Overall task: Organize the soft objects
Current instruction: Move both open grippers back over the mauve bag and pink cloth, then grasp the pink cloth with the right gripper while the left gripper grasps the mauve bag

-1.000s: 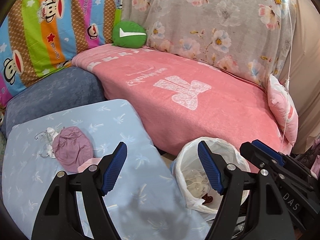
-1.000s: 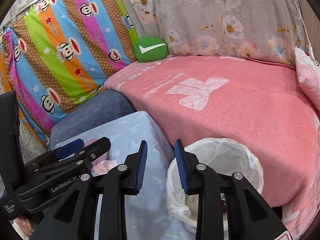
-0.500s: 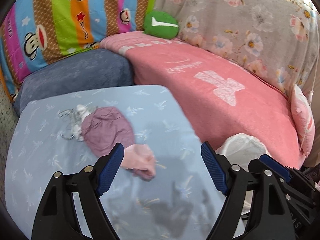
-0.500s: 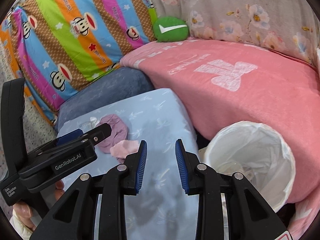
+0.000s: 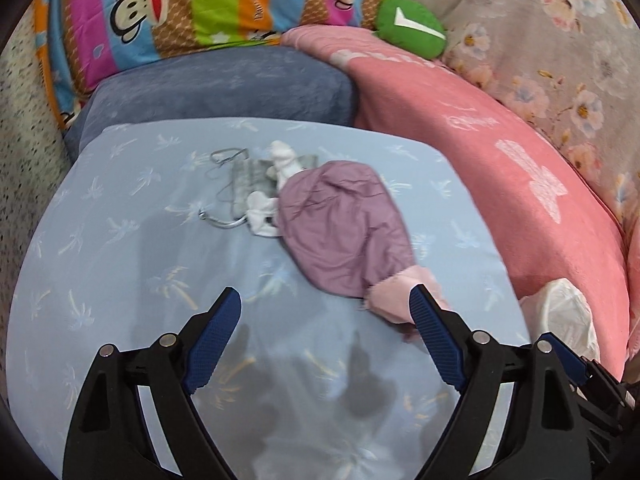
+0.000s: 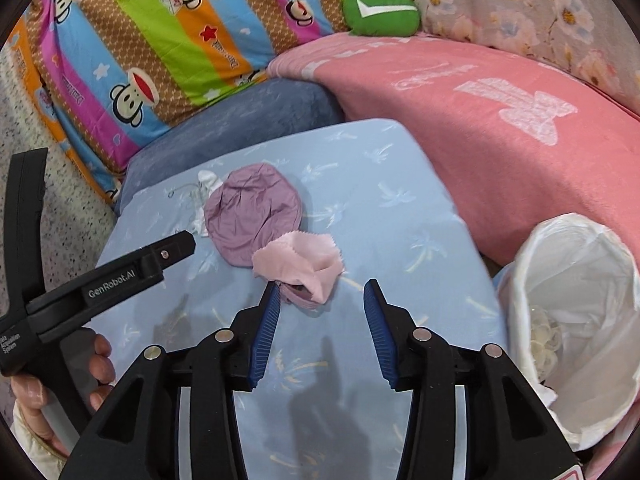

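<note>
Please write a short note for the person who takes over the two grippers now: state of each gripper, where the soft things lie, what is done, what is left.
Left gripper: empty, its fingers opening over the light blue cover.
Right gripper: empty, its fingers opening just short of the pink cloth.
The pink cloth overlaps the purple cloth; white and grey small pieces lie beside the purple one.
Done: nothing picked up yet.
Left: all the pieces.

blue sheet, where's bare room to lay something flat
The blue sheet is bare between the purple cloth and the pink blanket, and along its near edge under both tongs. It is crowded mid-left: purple cloth, pink cloth, white socks and wire hangers.
</note>
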`<action>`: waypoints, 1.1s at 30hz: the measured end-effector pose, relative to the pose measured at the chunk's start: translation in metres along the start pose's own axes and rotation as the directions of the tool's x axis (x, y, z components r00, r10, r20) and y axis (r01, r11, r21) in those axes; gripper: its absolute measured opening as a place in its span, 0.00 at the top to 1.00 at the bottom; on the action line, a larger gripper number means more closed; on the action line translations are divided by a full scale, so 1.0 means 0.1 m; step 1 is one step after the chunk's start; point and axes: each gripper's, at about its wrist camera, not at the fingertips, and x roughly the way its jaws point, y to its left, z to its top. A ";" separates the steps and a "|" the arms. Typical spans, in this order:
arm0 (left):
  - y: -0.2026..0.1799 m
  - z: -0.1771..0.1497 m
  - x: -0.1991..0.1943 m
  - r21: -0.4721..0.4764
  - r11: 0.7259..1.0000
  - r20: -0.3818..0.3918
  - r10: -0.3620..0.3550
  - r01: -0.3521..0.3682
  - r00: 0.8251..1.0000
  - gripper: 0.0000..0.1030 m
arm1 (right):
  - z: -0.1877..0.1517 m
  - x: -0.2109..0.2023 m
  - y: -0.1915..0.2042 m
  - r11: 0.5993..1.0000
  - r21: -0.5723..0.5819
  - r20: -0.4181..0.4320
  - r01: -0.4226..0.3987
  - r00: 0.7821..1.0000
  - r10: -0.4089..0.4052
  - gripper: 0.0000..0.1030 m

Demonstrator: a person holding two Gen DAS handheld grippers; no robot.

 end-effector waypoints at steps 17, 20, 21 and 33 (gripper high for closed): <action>0.16 0.20 0.72 -0.046 0.997 -0.096 -0.062 0.058 0.993 0.27 | 0.12 0.83 0.11 1.000 0.020 -0.097 -0.011 0.995 0.013 0.58; 0.11 0.21 0.81 -0.032 0.996 -0.118 -0.083 0.079 0.990 0.44 | 0.12 0.90 0.11 0.999 0.028 -0.109 -0.030 0.994 0.033 0.69; 0.10 0.20 0.84 -0.027 0.996 -0.125 -0.089 0.086 0.988 0.54 | 0.12 0.91 0.11 0.999 0.029 -0.110 -0.035 0.993 0.038 0.75; 0.05 0.17 0.63 0.008 0.994 -0.095 -0.107 0.108 0.990 0.99 | 0.14 0.60 0.11 0.997 0.043 -0.058 -0.068 0.996 0.070 0.96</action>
